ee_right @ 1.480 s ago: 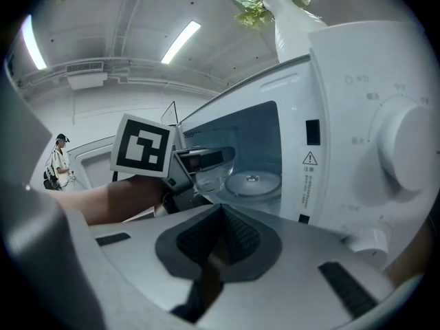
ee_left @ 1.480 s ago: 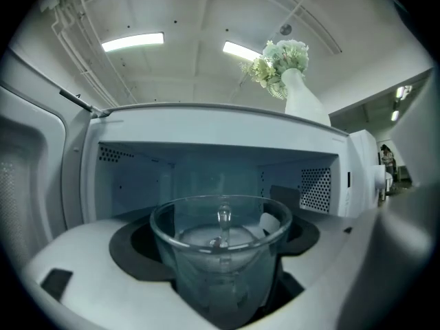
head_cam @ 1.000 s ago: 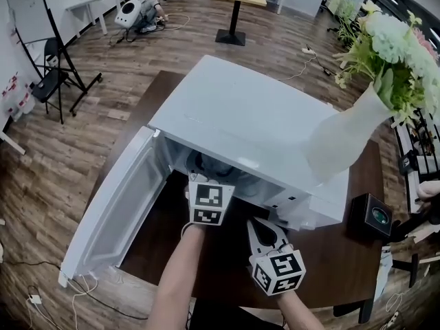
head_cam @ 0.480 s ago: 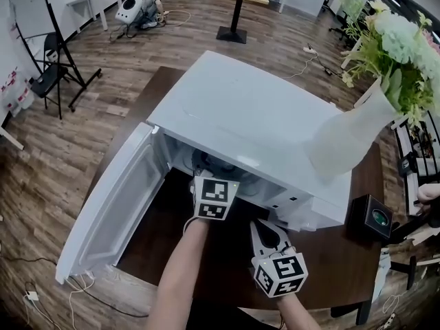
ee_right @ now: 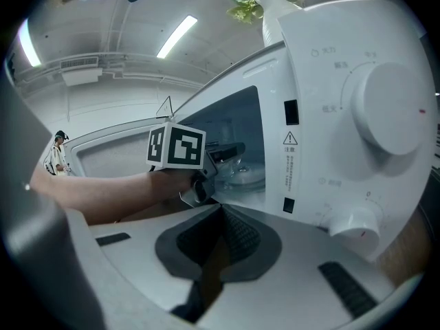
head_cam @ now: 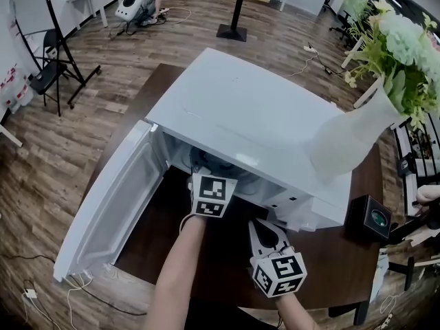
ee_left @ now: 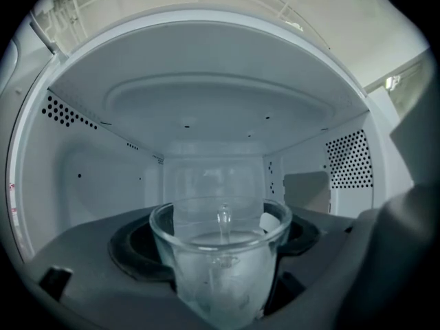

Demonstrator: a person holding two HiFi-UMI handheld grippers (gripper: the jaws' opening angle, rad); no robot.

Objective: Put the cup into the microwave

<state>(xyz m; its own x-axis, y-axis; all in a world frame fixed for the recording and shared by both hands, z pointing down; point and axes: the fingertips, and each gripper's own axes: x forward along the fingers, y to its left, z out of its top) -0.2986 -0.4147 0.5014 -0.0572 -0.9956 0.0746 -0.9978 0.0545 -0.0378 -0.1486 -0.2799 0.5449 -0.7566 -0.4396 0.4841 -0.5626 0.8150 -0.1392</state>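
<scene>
A clear glass cup (ee_left: 220,260) sits between the jaws of my left gripper (ee_left: 221,287), which is shut on it inside the white microwave (head_cam: 254,122). The cup hangs over the round glass turntable (ee_left: 137,249); I cannot tell whether it touches it. In the head view the left gripper (head_cam: 207,179) reaches into the open cavity, its tips hidden. My right gripper (head_cam: 261,227) is shut and empty on the table in front of the control panel (ee_right: 357,115). From the right gripper view the cup (ee_right: 232,158) shows just past the left gripper's marker cube (ee_right: 177,146).
The microwave door (head_cam: 110,205) stands swung open to the left. A white vase with flowers (head_cam: 350,139) stands on the microwave's right end. A small black box (head_cam: 371,215) lies on the dark table (head_cam: 330,267) at the right.
My left gripper has edged slightly deeper into the microwave with the cup. The right gripper has stayed where it was.
</scene>
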